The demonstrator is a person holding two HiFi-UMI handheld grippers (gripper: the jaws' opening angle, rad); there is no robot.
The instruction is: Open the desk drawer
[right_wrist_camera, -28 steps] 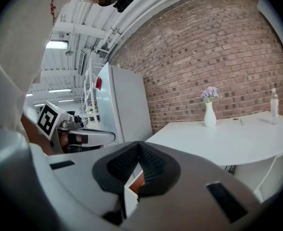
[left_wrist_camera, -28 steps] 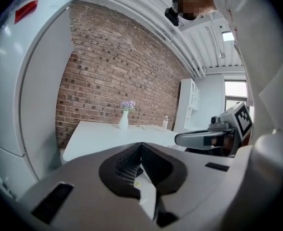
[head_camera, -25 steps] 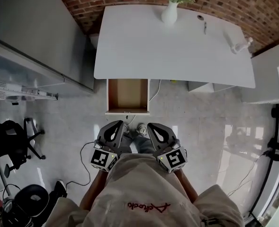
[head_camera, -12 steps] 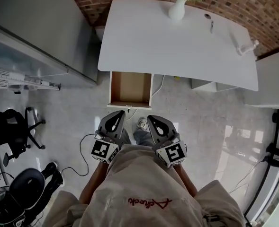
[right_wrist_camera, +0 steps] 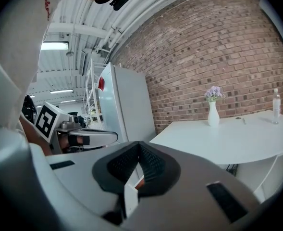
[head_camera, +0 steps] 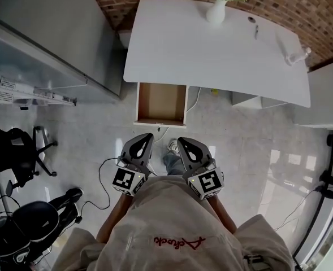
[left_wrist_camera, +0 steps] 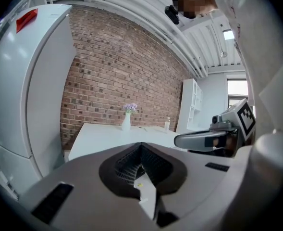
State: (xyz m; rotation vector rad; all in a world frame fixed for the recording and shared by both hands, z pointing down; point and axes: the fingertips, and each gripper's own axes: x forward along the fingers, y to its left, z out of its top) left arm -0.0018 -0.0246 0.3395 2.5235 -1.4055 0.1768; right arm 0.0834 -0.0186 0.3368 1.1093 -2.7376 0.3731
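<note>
Both claws are clenched on nothing: the left claw (head_camera: 145, 137) and the right claw (head_camera: 183, 141) sit side by side close in front of the person's body, tips pointing toward the desk (head_camera: 211, 49). Beyond them, across a strip of floor and touched by neither, the drawer (head_camera: 161, 103) stands pulled out from under the white desk, straight ahead of the left claw and ahead-left of the right. Farther off, a white vase (head_camera: 216, 11) of flowers stands at the desk's far edge by the brick wall (head_camera: 302, 4).

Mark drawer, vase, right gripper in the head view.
drawer (head_camera: 161, 103), head view, its bare floor.
vase (head_camera: 216, 13), head view, white body.
right gripper (head_camera: 182, 142), head view, closed fingertips.
</note>
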